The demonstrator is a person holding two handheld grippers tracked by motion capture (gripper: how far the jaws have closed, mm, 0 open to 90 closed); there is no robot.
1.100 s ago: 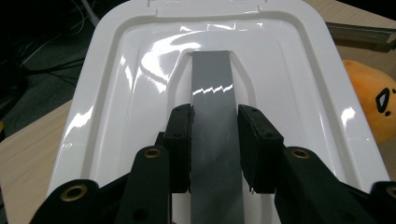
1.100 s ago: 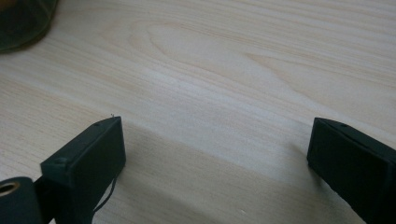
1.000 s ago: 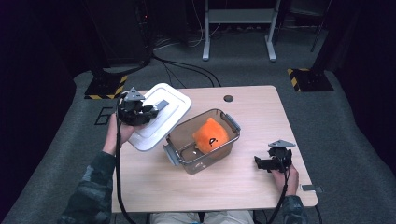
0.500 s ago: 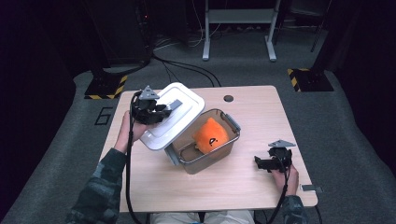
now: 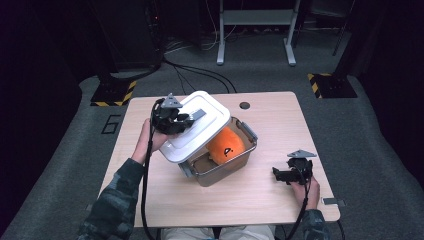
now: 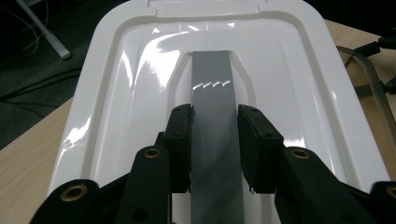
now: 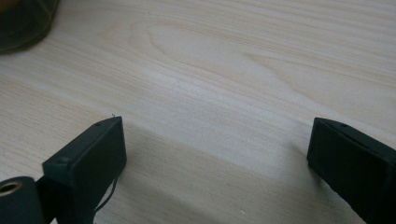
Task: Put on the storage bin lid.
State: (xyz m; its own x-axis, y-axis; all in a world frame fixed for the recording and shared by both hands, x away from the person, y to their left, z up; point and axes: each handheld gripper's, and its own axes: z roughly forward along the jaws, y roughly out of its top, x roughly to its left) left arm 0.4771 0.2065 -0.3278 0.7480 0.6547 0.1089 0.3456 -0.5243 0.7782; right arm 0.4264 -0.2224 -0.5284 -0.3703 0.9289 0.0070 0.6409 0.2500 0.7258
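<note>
The left tool (image 5: 187, 120) had the white lid (image 5: 200, 125) by its grey handle strip (image 5: 197, 114), and from the high view the lid hung tilted over the clear box (image 5: 220, 160), its far edge raised and its near corner low by the box's rim. Just past the tool's tips, under the lid's raised side, the orange toy (image 5: 226, 145) sat in the box, a small dark mark on its face. The box's grey latch (image 5: 250, 131) stuck out beyond the lid on the side away from the tool.

The left tool's own view gave the grip itself: both black pads (image 6: 254, 149) pressed against the two edges of the grey strip (image 6: 215, 140), which ran straight ahead between them down a glossy white recess in the lid (image 6: 140, 93). A wire bail of the box (image 6: 373, 88) showed off to one side there. The toy lay out of that view, under the lid.

The right tool (image 5: 286, 175) rested on the bench (image 5: 240, 205), well apart from the box. In its own view the jaws stood wide with bare wood (image 7: 224, 84) between them, and a dark curved corner of the box (image 7: 23, 21) sat ahead and to one side.
</note>
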